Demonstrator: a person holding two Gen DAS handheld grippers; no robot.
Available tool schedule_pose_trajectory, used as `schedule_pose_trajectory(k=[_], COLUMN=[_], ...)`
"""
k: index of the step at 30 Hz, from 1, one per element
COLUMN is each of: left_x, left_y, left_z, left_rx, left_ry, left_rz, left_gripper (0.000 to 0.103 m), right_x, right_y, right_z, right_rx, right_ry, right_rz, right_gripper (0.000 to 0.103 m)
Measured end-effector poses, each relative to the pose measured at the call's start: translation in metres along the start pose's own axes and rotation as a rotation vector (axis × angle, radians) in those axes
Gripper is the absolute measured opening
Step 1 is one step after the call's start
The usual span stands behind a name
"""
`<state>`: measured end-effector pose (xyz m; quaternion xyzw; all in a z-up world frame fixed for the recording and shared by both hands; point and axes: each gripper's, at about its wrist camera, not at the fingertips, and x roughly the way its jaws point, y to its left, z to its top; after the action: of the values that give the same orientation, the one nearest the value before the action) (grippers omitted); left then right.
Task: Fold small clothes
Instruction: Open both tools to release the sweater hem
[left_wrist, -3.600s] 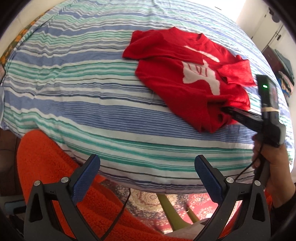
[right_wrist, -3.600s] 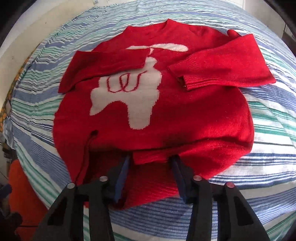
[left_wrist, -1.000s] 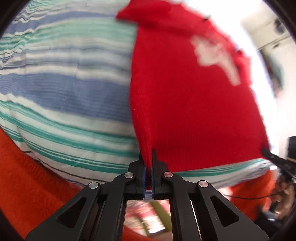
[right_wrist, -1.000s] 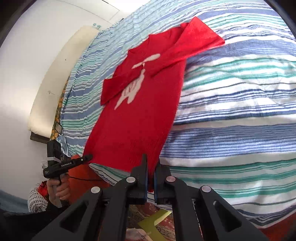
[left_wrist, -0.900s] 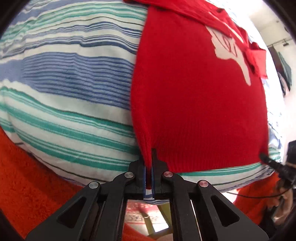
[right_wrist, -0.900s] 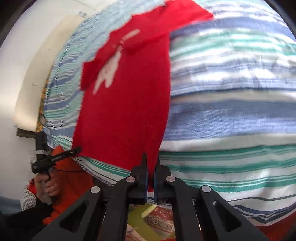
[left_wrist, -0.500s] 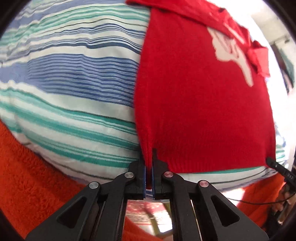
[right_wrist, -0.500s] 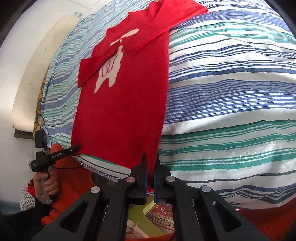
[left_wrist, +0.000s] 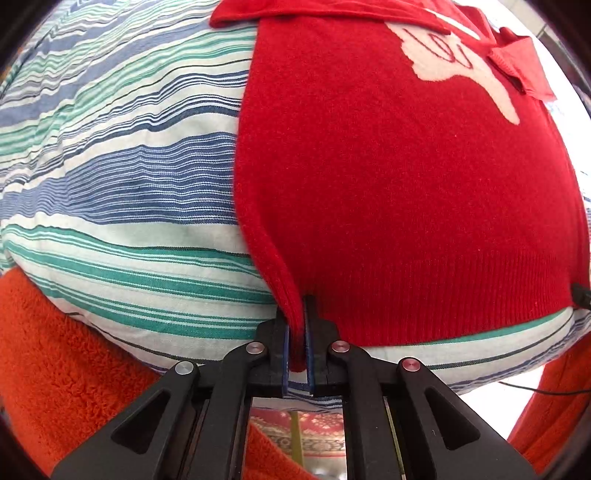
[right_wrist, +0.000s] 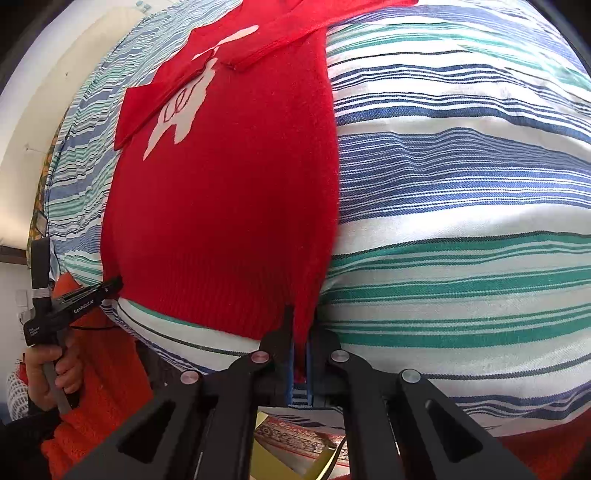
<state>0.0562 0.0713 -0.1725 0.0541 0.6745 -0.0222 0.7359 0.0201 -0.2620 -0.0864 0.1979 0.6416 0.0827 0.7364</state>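
A red sweater (left_wrist: 406, 177) with a white figure on its chest lies face up on a striped bed, both sleeves folded across the front; it also shows in the right wrist view (right_wrist: 229, 206). My left gripper (left_wrist: 297, 354) is shut on the sweater's left bottom hem corner at the bed's near edge. My right gripper (right_wrist: 300, 363) is shut on the right bottom hem corner. The hem is stretched flat between the two grippers. The left gripper also shows in the right wrist view (right_wrist: 114, 286), held by a hand.
The bed cover (left_wrist: 129, 184) has blue, green and white stripes and drops off at the near edge. An orange fleecy cloth (left_wrist: 74, 369) lies below the edge. A patterned rug (right_wrist: 295, 439) shows on the floor under the grippers.
Both grippers closed on the hem corners and pulled the sweater toward the bed's near edge, stretching it flat. In the last half second it barely moved.
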Motion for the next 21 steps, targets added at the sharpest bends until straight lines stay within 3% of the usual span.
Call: schedule_pose_trajectory(k=[2, 3, 4, 6, 7, 9, 12, 14, 15, 17, 18, 19, 21], left_x=[-0.004, -0.01, -0.015, -0.024, -0.031, -0.049, -0.091, -0.113, -0.12, -0.122, -0.114, -0.11, -0.104], left_y=[0.004, 0.011, 0.016, 0.022, 0.026, 0.04, 0.063, 0.077, 0.082, 0.088, 0.089, 0.097, 0.109], left_z=[-0.002, -0.007, -0.011, -0.016, -0.02, -0.026, -0.029, -0.022, -0.015, -0.004, 0.007, 0.011, 0.011], left_rx=[-0.008, -0.009, -0.01, -0.021, -0.035, -0.073, -0.174, -0.22, -0.24, -0.296, -0.328, -0.362, -0.441], left_ry=[0.0, 0.002, 0.007, 0.027, 0.026, -0.004, -0.14, -0.221, -0.253, -0.298, -0.31, -0.321, -0.318], left_rz=[-0.002, 0.001, 0.011, 0.058, 0.081, 0.095, 0.085, 0.101, 0.102, 0.105, 0.106, 0.105, 0.098], left_gripper=[0.016, 0.029, 0.057, 0.096, 0.095, 0.094, 0.094, 0.095, 0.096, 0.096, 0.096, 0.096, 0.096], right_x=[-0.002, -0.005, -0.009, -0.019, -0.026, -0.043, -0.082, -0.118, -0.133, -0.158, -0.164, -0.163, -0.14], right_y=[-0.001, -0.002, -0.002, -0.002, -0.003, -0.007, -0.018, -0.015, -0.008, 0.014, 0.027, 0.042, 0.068], right_z=[-0.001, -0.002, -0.002, -0.005, -0.007, -0.011, -0.011, 0.0, 0.009, 0.035, 0.049, 0.065, 0.094], right_rx=[0.003, 0.005, 0.004, -0.008, -0.018, -0.051, -0.157, -0.257, -0.299, -0.394, -0.444, -0.502, -0.625], right_ry=[0.0, 0.005, 0.016, 0.039, 0.049, 0.065, 0.031, -0.063, -0.11, -0.213, -0.255, -0.291, -0.311], right_rz=[0.008, 0.014, 0.015, 0.013, 0.001, -0.074, -0.341, -0.522, -0.559, -0.574, -0.563, -0.544, -0.478], right_gripper=[0.007, 0.012, 0.021, 0.039, 0.054, 0.067, 0.067, 0.067, 0.067, 0.068, 0.075, 0.085, 0.089])
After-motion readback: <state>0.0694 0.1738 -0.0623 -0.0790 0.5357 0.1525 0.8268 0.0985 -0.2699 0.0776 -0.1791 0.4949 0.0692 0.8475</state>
